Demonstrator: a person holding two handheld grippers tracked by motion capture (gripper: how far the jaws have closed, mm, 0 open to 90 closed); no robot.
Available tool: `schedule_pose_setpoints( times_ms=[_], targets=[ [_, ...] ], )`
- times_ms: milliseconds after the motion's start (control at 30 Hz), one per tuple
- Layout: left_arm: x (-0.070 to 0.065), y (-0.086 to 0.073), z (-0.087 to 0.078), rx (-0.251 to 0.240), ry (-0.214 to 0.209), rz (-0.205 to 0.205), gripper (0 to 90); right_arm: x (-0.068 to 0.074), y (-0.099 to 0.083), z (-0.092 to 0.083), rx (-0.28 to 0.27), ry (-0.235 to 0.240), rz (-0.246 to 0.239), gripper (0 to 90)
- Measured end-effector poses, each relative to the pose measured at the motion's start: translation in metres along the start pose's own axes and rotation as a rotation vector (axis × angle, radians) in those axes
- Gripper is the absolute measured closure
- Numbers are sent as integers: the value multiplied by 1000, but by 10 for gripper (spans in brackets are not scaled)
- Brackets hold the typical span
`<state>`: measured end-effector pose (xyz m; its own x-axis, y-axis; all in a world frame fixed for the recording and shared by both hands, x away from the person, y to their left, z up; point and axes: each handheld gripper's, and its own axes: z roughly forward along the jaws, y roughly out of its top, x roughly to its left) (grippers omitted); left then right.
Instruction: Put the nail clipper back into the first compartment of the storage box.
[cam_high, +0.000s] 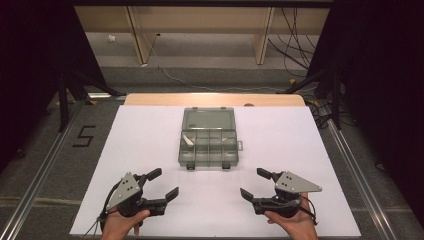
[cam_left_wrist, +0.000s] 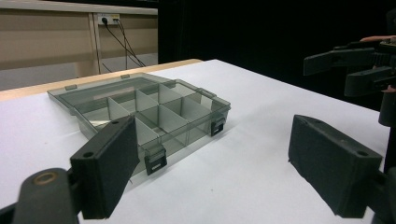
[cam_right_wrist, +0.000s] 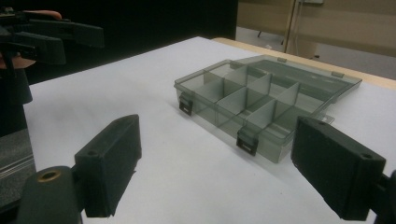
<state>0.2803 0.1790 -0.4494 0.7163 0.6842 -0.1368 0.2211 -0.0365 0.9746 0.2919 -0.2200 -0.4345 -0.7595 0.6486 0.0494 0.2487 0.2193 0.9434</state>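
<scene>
A smoky-grey plastic compartment box (cam_high: 208, 145) lies open in the middle of the white table top, its lid (cam_high: 208, 119) folded flat away from me. A small white piece (cam_high: 189, 140) lies in a left compartment. My left gripper (cam_high: 164, 183) rests near the front left, open and holding nothing. My right gripper (cam_high: 254, 184) mirrors it at the front right, also open with nothing between its jaws. Both stand a short way in front of the box (cam_left_wrist: 140, 109), whose two dark latches (cam_right_wrist: 247, 140) face me. The left gripper view has the right gripper (cam_left_wrist: 348, 65) at its top right.
The white sheet (cam_high: 150, 130) covers most of the table, with a wooden strip (cam_high: 150, 99) along the far edge. Metal rails (cam_high: 45, 170) run down both sides. A black "5" (cam_high: 84, 136) marks the floor at left. Cables (cam_high: 295, 45) and stand legs lie beyond the table.
</scene>
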Motion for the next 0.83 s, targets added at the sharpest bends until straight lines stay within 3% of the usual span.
schedule_pose_setpoints(
  times_ms=[267,367,433,567,600,700,833],
  targets=[
    [0,0,1,-9,-5,0,159,3,-4,-5,4,11,22,171],
    [0,0,0,1,-1,3,159,2,-4,-4,-30,-1,5,171],
    [0,0,1,2,-2,2,159,1,-4,-5,-25,12,2,171],
    [1,0,1,-11,-2,-8,159,1,-4,-6,-13,0,24,171],
    [1,1,0,-4,6,-5,159,1,-4,-5,-35,10,28,171],
    [2,1,-1,-9,8,-5,159,-1,-4,-7,-20,-8,14,171],
    [1,1,0,-7,4,-2,159,-1,-3,-7,-17,0,16,171]
  ],
)
